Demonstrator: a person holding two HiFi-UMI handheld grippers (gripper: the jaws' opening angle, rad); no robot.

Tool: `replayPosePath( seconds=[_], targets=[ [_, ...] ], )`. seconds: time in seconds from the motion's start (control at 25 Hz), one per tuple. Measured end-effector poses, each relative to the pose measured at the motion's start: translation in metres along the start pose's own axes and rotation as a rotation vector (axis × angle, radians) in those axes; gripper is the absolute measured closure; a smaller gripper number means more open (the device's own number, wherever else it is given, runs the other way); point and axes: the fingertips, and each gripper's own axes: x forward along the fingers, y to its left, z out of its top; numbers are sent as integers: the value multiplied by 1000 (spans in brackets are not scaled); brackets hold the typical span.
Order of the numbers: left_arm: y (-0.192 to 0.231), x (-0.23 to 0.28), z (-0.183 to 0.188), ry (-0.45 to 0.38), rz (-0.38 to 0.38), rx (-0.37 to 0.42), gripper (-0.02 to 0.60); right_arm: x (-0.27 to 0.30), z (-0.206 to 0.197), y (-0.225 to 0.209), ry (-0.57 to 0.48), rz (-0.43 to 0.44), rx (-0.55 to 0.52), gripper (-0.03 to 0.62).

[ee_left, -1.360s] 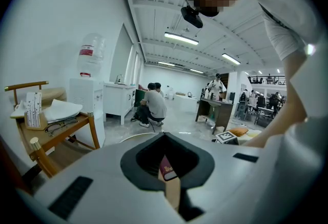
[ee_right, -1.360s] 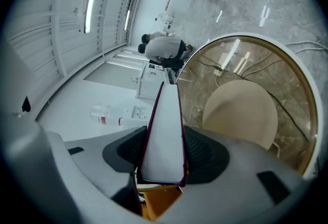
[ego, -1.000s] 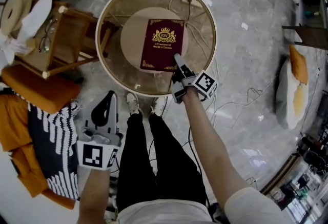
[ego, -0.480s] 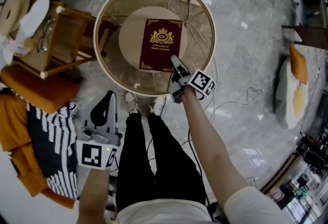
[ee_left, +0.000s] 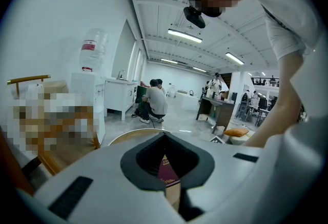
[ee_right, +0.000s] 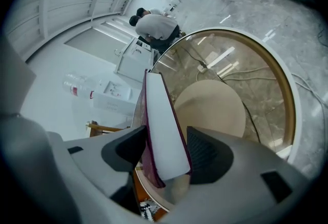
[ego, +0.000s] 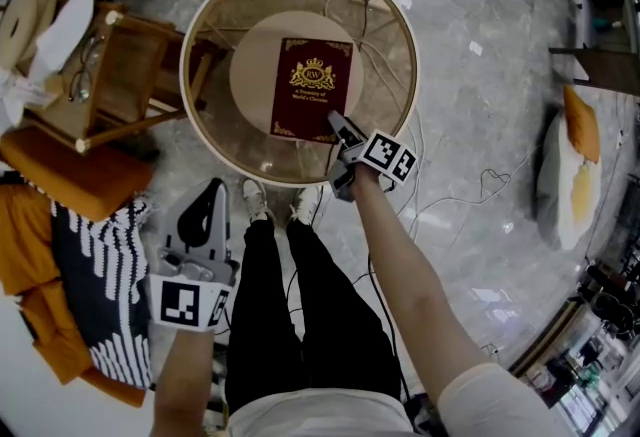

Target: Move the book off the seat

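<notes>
Book (ego: pixel 312 88), maroon hardcover with gold crest: lies flat, cover up, over the round beige seat (ego: pixel 250 75) at the centre of the round glass surface (ego: pixel 385 105). Whether it rests on the glass or on the seat cannot be told.

Right tool (ego: pixel 338 125): jaws spread and just now opening, straddling the book's near right corner. One jaw stands along each cover and the white page block shows between them. A firm clamp is not evident.

Left tool (ego: pixel 212 190): jaws pressed together at the tips, nothing between them. It is held low beside the person's left leg, well apart from the surface.
</notes>
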Motion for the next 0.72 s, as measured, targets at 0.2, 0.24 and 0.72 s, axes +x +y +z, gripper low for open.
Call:
replayPosePath(
  seconds=[0.2,0.24,0.72],
  targets=[
    [0,-2,-2,1,-4,11,565,-1,0,-11,-2,-64,-13,342],
    [0,-3,-2,2,-4,10,565,-1,2,-10,-5,-61,-15,342],
    [-12,-6,3,-10,-19,-1,565,-24,11,-7,-40,-23,-20,332]
  ],
)
